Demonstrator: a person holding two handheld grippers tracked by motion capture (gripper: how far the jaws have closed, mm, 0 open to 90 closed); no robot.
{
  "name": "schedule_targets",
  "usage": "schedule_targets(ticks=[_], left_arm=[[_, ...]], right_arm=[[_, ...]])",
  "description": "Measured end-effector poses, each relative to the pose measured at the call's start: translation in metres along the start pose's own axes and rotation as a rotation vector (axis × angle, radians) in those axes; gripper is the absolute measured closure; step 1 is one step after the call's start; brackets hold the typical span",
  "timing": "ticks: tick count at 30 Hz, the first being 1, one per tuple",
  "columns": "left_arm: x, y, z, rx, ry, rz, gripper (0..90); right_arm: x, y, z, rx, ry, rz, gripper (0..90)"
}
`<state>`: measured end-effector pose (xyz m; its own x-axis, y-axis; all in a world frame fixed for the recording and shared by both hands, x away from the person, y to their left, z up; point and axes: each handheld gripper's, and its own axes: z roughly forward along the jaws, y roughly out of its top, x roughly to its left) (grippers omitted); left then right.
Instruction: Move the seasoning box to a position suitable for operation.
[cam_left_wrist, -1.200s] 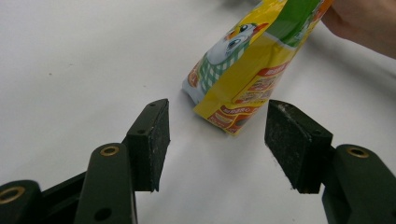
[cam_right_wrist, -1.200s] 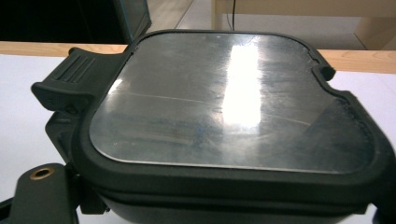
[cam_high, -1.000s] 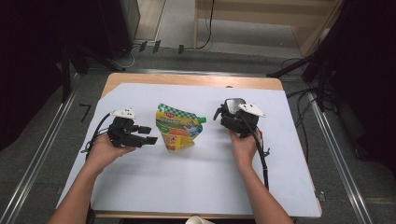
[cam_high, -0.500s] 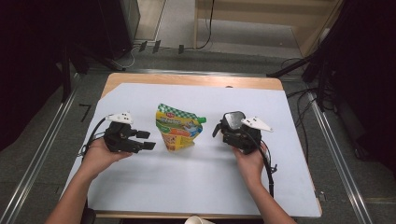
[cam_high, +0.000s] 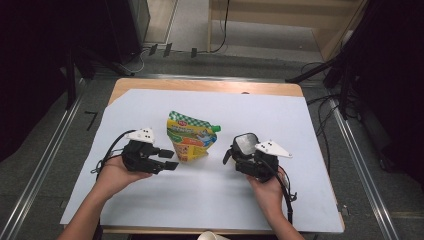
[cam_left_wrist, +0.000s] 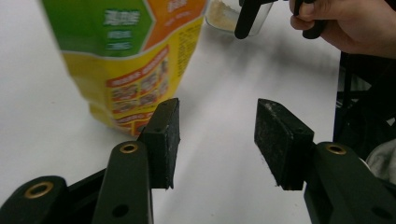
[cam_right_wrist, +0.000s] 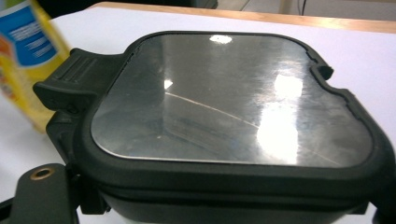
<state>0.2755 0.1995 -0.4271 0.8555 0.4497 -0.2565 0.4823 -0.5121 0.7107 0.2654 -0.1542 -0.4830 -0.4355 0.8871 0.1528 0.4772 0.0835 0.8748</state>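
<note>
A yellow and green stand-up pouch (cam_high: 191, 136) lies flat on the white sheet in the middle of the table. My left gripper (cam_high: 172, 159) points at its lower left corner. Its jaws have just been closing, and in the left gripper view nothing sits in the left gripper (cam_left_wrist: 217, 126); the pouch (cam_left_wrist: 130, 56) lies just beyond the left pad. My right gripper (cam_high: 241, 156) is shut on a clear container (cam_high: 246, 143) with a black-rimmed, shiny lid (cam_right_wrist: 233, 102), to the right of the pouch. The container (cam_left_wrist: 224, 14) holds a pale powder.
The white sheet (cam_high: 300, 125) covers most of a wooden table (cam_high: 200, 85). A pale cup rim (cam_high: 215, 235) shows at the near edge. Metal rails (cam_high: 45, 165) run along both sides of the table on the floor.
Both hands have come toward the near edge of the table. The right gripper brought the container with it. The left gripper has drawn closer to the pouch's corner and its jaws have narrowed.
</note>
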Motion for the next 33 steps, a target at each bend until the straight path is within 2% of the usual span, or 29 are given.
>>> schedule_targets(ticks=[6, 9, 11, 16, 18, 20, 22, 24, 27, 31, 33], left_arm=[[-0.01, 0.007, 0.01, 0.008, -0.023, 0.017, 55.5], [-0.018, 0.012, 0.02, 0.031, -0.045, 0.046, 55.5], [-0.02, 0.016, 0.024, 0.041, -0.049, 0.051, 55.4], [-0.026, 0.023, 0.034, 0.039, -0.06, 0.058, 55.7], [-0.03, 0.028, 0.043, 0.041, -0.073, 0.078, 55.6], [-0.031, 0.029, 0.045, 0.039, -0.075, 0.078, 55.5], [-0.032, 0.032, 0.052, 0.041, -0.08, 0.077, 55.2], [-0.033, 0.031, 0.054, 0.046, -0.077, 0.081, 55.0], [-0.033, 0.03, 0.057, 0.041, -0.079, 0.078, 55.0], [-0.031, 0.028, 0.059, 0.042, -0.079, 0.077, 55.4], [-0.03, 0.027, 0.06, 0.043, -0.079, 0.067, 55.5]], right_arm=[[0.007, -0.006, -0.003, 0.01, 0.022, -0.022, 15.4], [0.014, -0.01, -0.004, 0.021, 0.044, -0.035, 15.4], [0.019, -0.013, -0.003, 0.023, 0.051, -0.043, 15.4], [0.023, -0.017, 0.0, 0.027, 0.07, -0.056, 15.4], [0.027, -0.022, 0.003, 0.046, 0.079, -0.061, 15.3], [0.028, -0.023, 0.004, 0.053, 0.082, -0.07, 15.3], [0.033, -0.026, 0.005, 0.056, 0.073, -0.119, 15.3], [0.034, -0.027, 0.006, 0.052, 0.073, -0.136, 15.3], [0.031, -0.029, 0.005, 0.053, 0.091, -0.121, 14.8], [0.029, -0.03, 0.004, 0.087, 0.107, -0.118, 13.3], [0.031, -0.03, 0.005, 0.121, 0.107, -0.112, 12.2]])
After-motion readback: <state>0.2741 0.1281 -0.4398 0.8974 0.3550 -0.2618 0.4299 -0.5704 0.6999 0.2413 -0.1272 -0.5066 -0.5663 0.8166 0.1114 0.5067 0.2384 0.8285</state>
